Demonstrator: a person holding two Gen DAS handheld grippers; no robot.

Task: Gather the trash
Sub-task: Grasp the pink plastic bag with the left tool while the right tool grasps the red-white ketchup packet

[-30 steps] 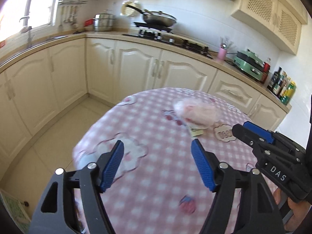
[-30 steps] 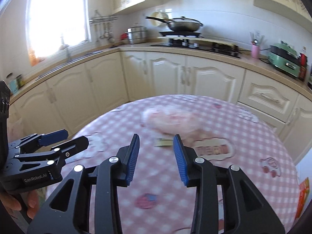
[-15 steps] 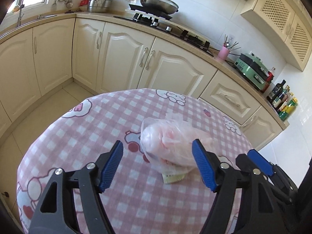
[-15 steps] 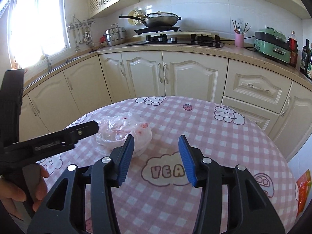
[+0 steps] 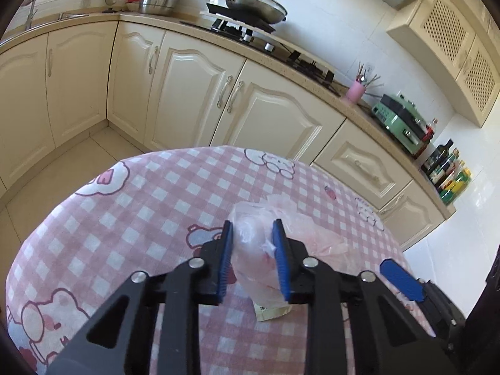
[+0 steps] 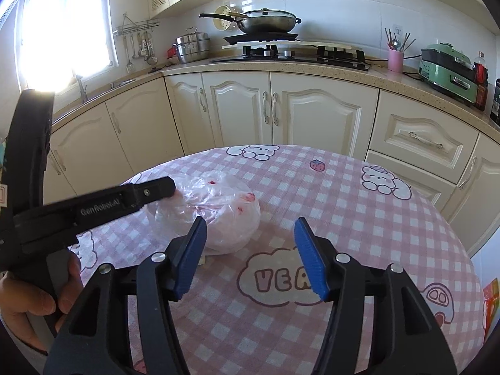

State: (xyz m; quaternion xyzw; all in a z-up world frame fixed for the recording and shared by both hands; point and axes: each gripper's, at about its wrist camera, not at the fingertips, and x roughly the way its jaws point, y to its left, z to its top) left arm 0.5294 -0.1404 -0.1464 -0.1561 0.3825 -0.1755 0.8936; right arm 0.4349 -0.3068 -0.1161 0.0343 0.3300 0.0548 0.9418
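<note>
A crumpled clear plastic bag [image 5: 253,243] with pink stains lies on the round table with a pink checked cloth [image 5: 140,200]. My left gripper [image 5: 252,228] is shut on the bag's near end, blue pads pressing it from both sides. A small yellowish packet [image 5: 270,312] lies under the bag. In the right wrist view the bag [image 6: 225,212] sits left of centre, with the left gripper [image 6: 165,187] reaching in at its left end. My right gripper [image 6: 250,228] is open and empty, just right of the bag above the table [image 6: 359,218].
Cream kitchen cabinets [image 6: 240,109] curve behind the table. The counter holds a stove with a wok [image 6: 265,23], a steel pot [image 6: 190,47], a pink utensil cup [image 6: 395,57] and a green appliance [image 6: 447,70]. A colourful wrapper [image 6: 490,300] shows at the right table edge.
My left gripper moved forward onto the bag and closed on it. My right gripper opened wider and stayed beside the bag.
</note>
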